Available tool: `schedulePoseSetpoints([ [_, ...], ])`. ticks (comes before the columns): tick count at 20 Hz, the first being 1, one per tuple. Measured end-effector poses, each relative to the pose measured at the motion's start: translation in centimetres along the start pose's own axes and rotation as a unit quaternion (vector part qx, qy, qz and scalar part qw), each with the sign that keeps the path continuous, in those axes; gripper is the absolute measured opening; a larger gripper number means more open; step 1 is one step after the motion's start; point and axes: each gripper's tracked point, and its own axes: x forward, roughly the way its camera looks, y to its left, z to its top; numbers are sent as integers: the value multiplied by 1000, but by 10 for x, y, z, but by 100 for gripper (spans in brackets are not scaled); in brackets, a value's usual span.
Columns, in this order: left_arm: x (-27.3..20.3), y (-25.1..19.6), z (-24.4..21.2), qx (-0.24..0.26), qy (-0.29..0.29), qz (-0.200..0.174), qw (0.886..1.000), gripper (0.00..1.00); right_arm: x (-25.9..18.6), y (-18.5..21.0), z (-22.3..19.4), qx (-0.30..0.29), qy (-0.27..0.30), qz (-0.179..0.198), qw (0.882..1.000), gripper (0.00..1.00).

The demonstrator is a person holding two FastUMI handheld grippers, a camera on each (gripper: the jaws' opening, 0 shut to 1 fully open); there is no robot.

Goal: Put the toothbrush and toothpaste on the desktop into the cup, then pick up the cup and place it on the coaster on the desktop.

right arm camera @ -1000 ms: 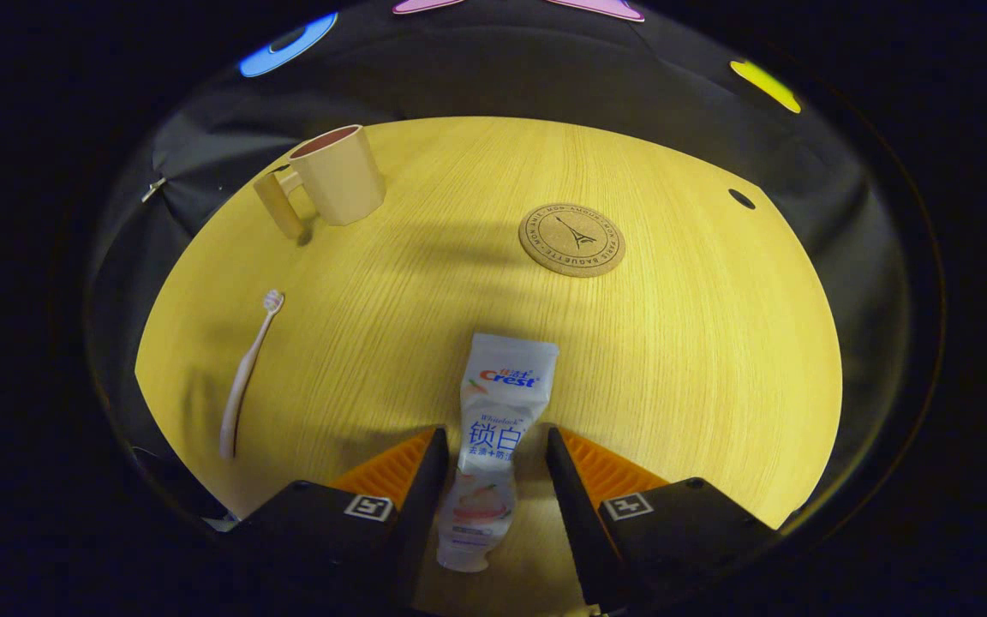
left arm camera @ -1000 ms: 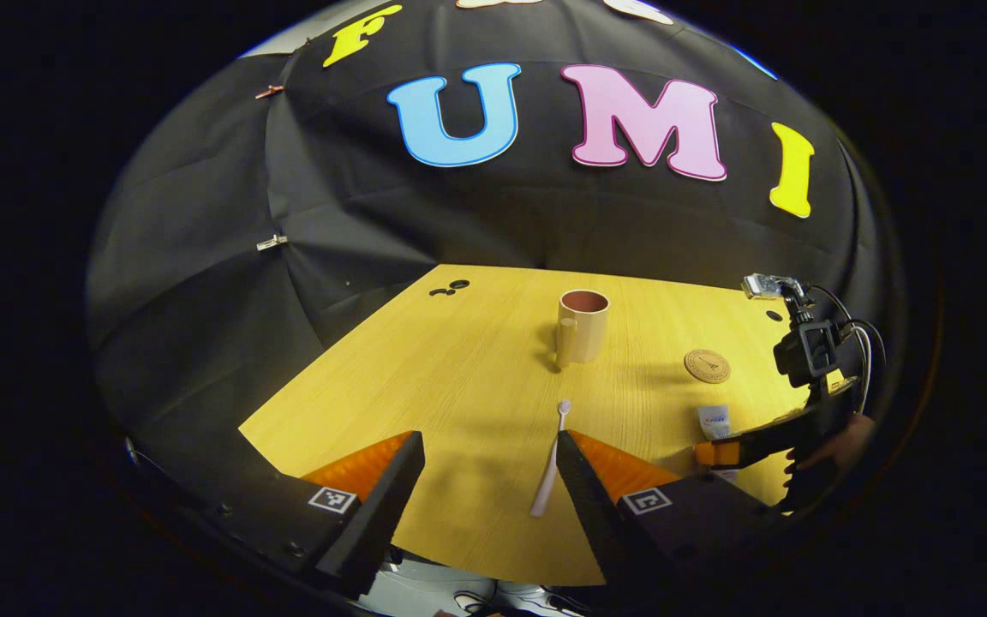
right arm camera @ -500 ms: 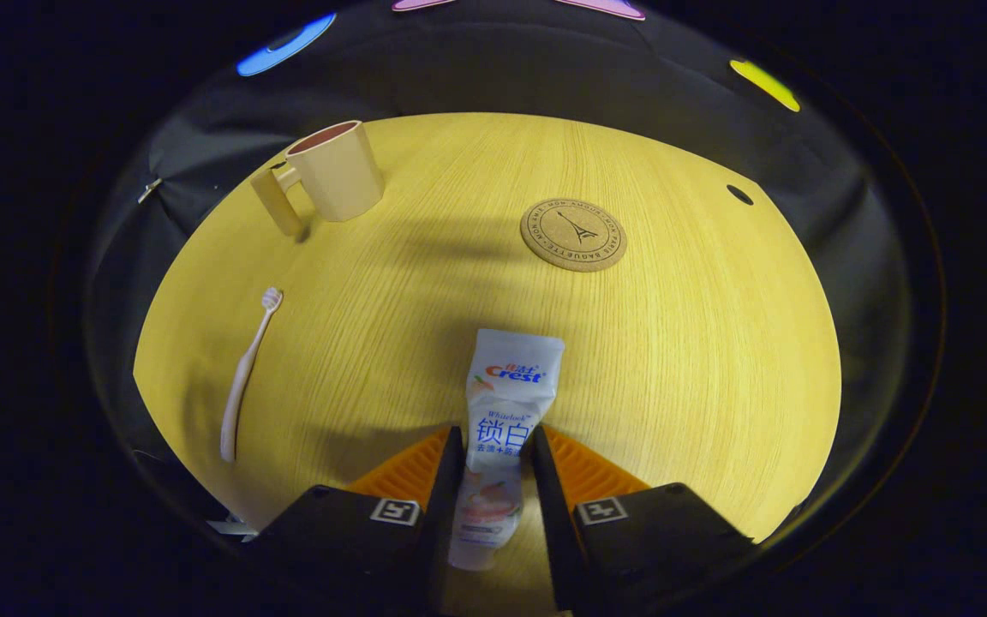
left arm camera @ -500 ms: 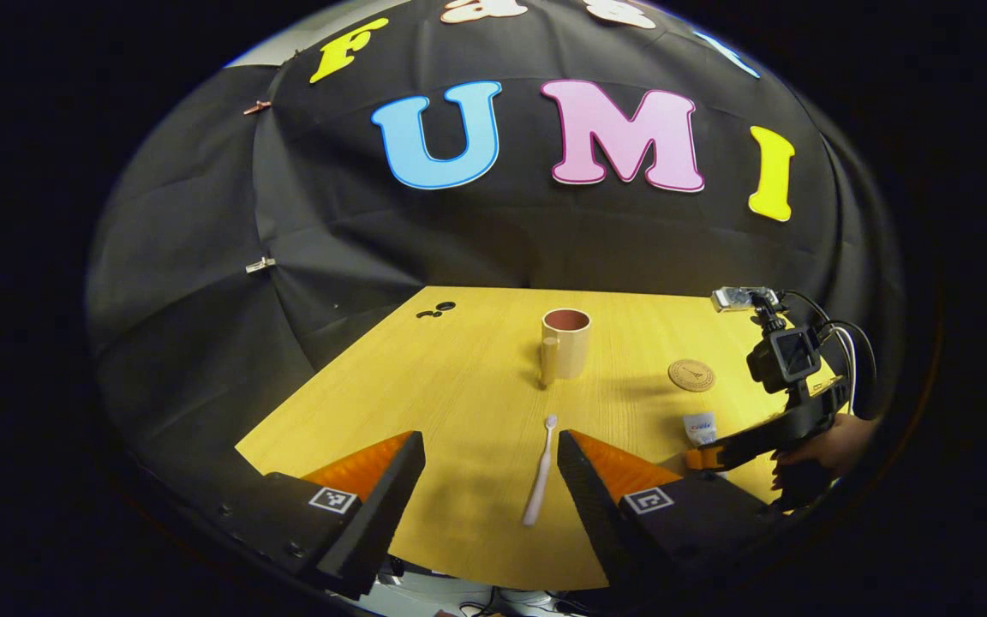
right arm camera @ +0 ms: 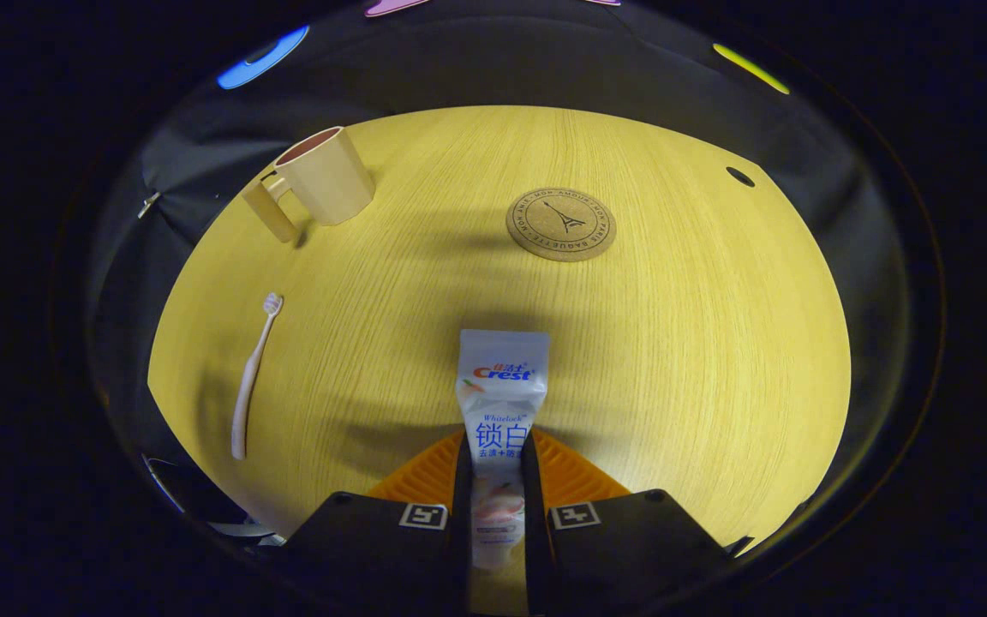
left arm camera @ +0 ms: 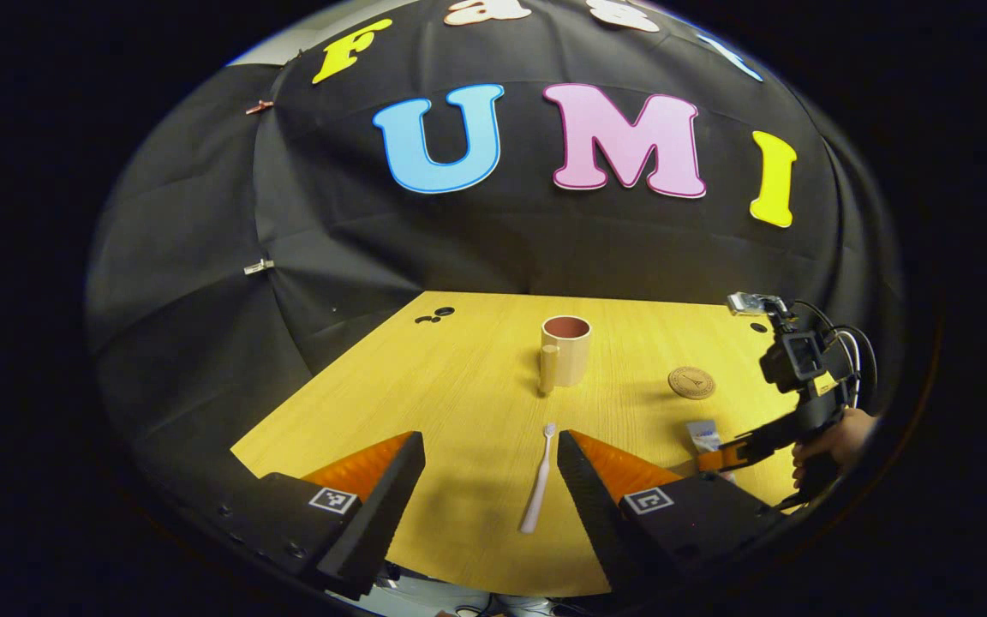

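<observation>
The right gripper (right arm camera: pixel 493 480) is now pinching the tube (right arm camera: pixel 500 403), near the tabletop's front edge, at its lower half; soft, it may buckle. The left gripper (left arm camera: pixel 489 480) is hovering open.

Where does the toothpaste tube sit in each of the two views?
Left gripper view: toothpaste tube at lower right, just below the coaster, its near end in the far claw.
Right gripper view: tube at bottom centre, pinched by that claw's two fingers.
Shared landmark: the cup, with its handle.
</observation>
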Motion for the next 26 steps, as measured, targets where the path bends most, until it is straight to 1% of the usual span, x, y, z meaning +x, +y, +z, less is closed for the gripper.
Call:
schedulePoseSetpoints([
  [3,19,2,-13,-11,35,-11,999,97,-14,-4,6,10,-20,16,1000,29],
  [5,35,1,-24,-19,65,-20,997,97,-26,-10,12,5,-39,24,999,29],
  [7,49,-10,-39,-28,103,-44,993,98,-39,-16,19,-4,-62,24,998,29],
  [9,62,-20,-56,-20,140,-58,988,98,-52,-26,22,-10,-81,22,996,28],
  [13,86,-31,-85,16,198,-69,978,98,-71,-37,24,8,-105,30,994,29],
  [14,90,-34,-90,22,209,-74,975,98,-74,-41,24,13,-109,29,994,24],
  [16,97,-38,-98,31,229,-85,969,97,-81,-46,24,21,-116,25,993,34],
  [17,103,-41,-102,31,242,-88,966,96,-83,-48,24,22,-121,25,992,34],
  [18,107,-41,-110,33,262,-89,960,96,-86,-51,24,21,-126,23,992,29],
  [20,113,-34,-120,53,292,-75,952,95,-90,-51,22,13,-131,22,991,29],
  [22,116,-34,-127,64,312,-77,945,92,-96,-47,22,-1,-141,24,990,29],
  [23,115,-36,-131,64,327,-84,939,90,-99,-43,23,-6,-145,26,989,29],
  [24,115,-39,-132,60,334,-93,936,89,-100,-38,24,-8,-149,31,988,29],
  [26,117,-40,-132,62,345,-96,932,82,-100,-29,27,-11,-153,40,987,29],
])
